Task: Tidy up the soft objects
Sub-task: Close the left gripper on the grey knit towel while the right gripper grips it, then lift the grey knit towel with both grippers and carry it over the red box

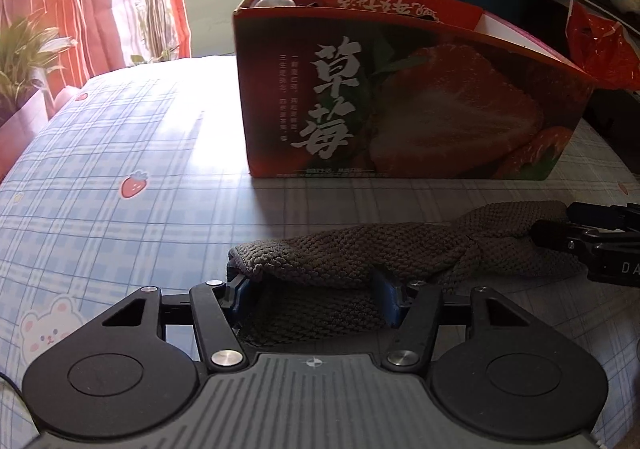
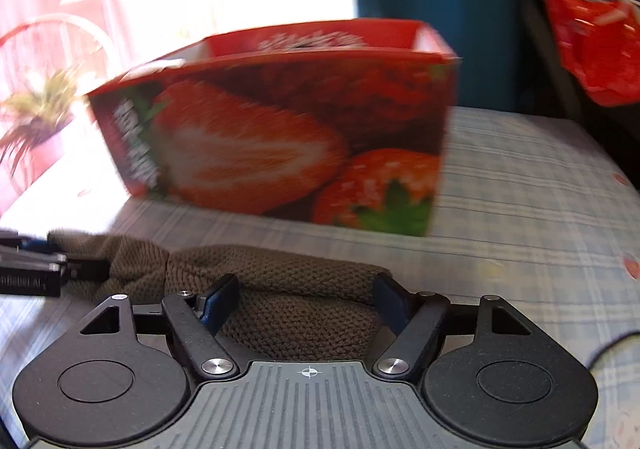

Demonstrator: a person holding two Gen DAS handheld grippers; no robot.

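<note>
A brown knitted cloth (image 1: pixel 400 249) lies stretched across the plaid bed sheet (image 1: pixel 120 137) in front of a red strawberry box (image 1: pixel 400 101). My left gripper (image 1: pixel 312 281) is shut on the cloth's left end, with the knit bunched up between its blue pads. My right gripper (image 2: pixel 306 285) is shut on the other end of the cloth (image 2: pixel 280 269), which fills the gap between its pads. Each gripper also shows at the edge of the other's view: the right gripper (image 1: pixel 560 237) and the left gripper (image 2: pixel 40 269). The box (image 2: pixel 280 141) stands open-topped just beyond, with a white soft item (image 1: pixel 276 1) inside.
A red plastic bag (image 1: pixel 600 49) hangs at the right behind the box. A potted plant (image 1: pixel 20 61) and pink curtains stand past the bed's left edge. Bare sheet stretches to the left of the box and the cloth.
</note>
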